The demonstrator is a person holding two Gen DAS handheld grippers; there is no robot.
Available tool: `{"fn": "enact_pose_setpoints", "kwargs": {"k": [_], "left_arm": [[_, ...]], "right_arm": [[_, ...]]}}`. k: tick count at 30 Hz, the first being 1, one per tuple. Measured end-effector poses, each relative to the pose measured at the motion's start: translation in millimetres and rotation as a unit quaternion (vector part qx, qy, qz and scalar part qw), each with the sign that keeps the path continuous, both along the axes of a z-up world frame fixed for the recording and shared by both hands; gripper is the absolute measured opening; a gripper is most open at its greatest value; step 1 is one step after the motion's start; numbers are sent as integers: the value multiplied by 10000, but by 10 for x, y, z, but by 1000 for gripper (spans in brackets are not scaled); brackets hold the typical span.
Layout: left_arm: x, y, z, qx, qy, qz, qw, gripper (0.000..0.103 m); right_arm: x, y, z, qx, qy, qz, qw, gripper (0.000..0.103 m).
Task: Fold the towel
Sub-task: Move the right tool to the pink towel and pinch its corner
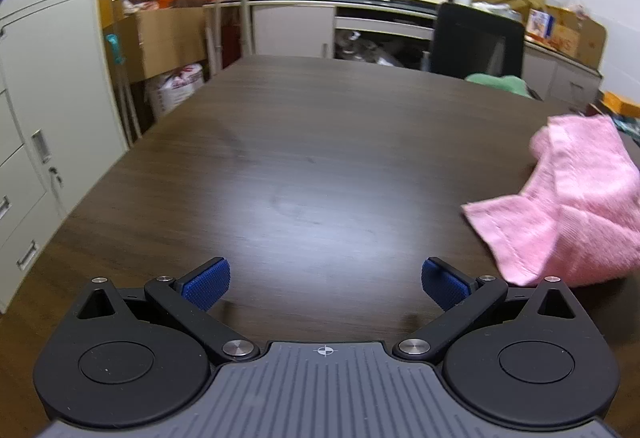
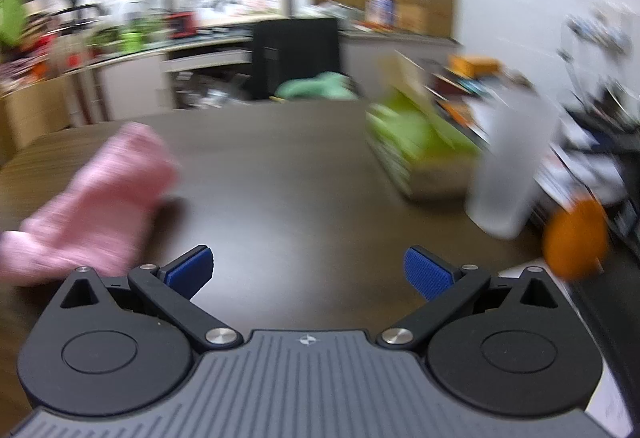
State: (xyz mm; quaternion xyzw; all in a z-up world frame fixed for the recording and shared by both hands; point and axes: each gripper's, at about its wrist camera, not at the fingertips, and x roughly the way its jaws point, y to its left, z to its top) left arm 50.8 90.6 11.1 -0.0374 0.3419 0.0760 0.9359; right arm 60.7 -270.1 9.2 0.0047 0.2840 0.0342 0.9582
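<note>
A crumpled pink towel (image 1: pixel 568 206) lies on the dark wooden table (image 1: pixel 304 166), at the right edge of the left wrist view. My left gripper (image 1: pixel 325 284) is open over bare table, with the towel just to the right of its right finger. In the blurred right wrist view the same pink towel (image 2: pixel 96 206) sits at the left, beside and beyond the left finger. My right gripper (image 2: pixel 309 272) is open with nothing between its blue pads (image 2: pixel 426 272).
On the table's right side stand a box of green items (image 2: pixel 416 146), a frosted white container (image 2: pixel 512 166) and an orange object (image 2: pixel 576 242). A black chair (image 1: pixel 476 42) with green cloth (image 1: pixel 500 83) stands at the far edge. Cabinets (image 1: pixel 36 126) line the left.
</note>
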Motion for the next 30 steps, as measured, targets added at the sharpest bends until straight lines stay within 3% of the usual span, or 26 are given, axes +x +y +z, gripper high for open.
{"fn": "enact_pose_setpoints", "kwargs": {"k": [4, 6, 10, 14, 19, 27, 29, 30], "left_arm": [[6, -71, -63, 188, -66, -207, 9996, 103], [9, -66, -87, 198, -66, -259, 9994, 103], [17, -37, -117, 172, -39, -329, 9993, 103], [11, -14, -99, 45, -9, -305, 9995, 103], [-1, -7, -81, -14, 0, -363, 9993, 103], [-22, 4, -62, -19, -5, -400, 9992, 103], [-20, 13, -61, -35, -12, -373, 9993, 103], [-17, 16, -62, -35, -6, -366, 9993, 103]], "right_arm": [[229, 513, 315, -55, -147, 709, 9974, 103], [420, 853, 444, -314, -139, 1095, 9934, 103], [843, 1440, 580, -720, 114, 1481, 9863, 100], [1278, 1859, 601, -827, 477, 1698, 9808, 100], [1645, 2037, 488, -757, 952, 1557, 9803, 97], [1792, 1963, 259, -690, 1477, 1402, 9766, 96], [1769, 1907, 194, -671, 1588, 1402, 9750, 91], [1764, 1877, 171, -660, 1622, 1398, 9746, 83]]}}
